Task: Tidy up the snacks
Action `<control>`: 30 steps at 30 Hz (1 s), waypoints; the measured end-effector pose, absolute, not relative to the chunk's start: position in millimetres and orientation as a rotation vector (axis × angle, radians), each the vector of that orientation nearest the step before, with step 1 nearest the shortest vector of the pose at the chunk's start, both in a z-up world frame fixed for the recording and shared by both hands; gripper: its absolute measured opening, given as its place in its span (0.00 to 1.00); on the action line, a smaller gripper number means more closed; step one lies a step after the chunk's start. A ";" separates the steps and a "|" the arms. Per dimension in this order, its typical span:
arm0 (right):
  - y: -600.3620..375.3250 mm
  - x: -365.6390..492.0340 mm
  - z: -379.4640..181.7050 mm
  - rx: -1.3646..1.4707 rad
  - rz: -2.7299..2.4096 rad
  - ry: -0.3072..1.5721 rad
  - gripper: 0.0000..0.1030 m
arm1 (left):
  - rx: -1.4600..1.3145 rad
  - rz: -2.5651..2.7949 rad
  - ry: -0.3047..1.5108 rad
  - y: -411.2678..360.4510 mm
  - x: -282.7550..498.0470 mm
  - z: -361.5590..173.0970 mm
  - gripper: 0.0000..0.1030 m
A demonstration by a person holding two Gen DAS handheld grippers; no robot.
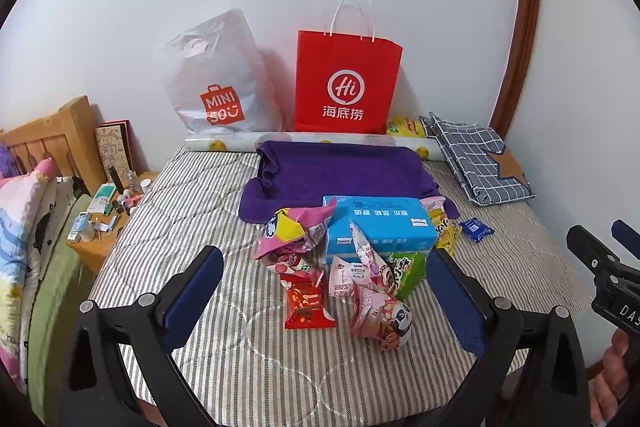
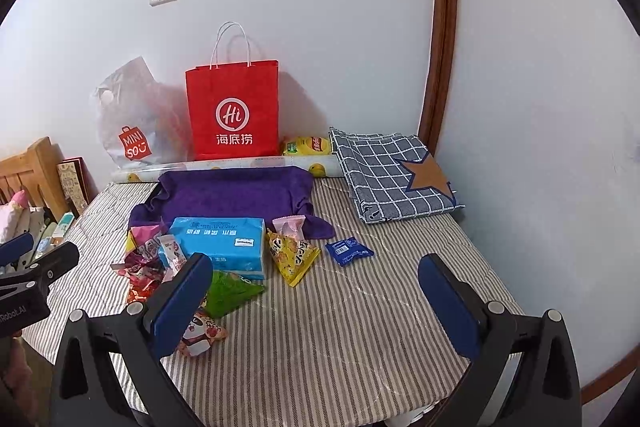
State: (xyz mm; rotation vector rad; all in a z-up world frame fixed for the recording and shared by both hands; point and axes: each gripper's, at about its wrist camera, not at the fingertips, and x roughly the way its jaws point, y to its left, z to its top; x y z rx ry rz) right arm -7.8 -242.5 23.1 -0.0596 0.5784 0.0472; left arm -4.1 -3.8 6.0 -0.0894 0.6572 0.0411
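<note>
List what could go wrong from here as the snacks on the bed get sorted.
1. The snack packets lie overlapping in a heap beside the blue tissue pack; the open left gripper may pinch two at once or drag a neighbour.
2. The red paper bag stands unsupported on soft bedding; a dropped packet might tip it.
3. The small blue packet lies flat, so the open right gripper might snag the striped sheet.
</note>
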 end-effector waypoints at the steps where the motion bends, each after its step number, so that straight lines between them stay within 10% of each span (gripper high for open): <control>1: -243.0 -7.6 23.0 -0.059 0.048 0.578 1.00 | -0.090 0.040 0.657 -3.5 -3.8 5.9 0.97; 30: -244.0 -8.0 22.3 -0.060 0.051 0.583 1.00 | -0.080 0.048 0.644 -4.6 -8.6 10.3 0.97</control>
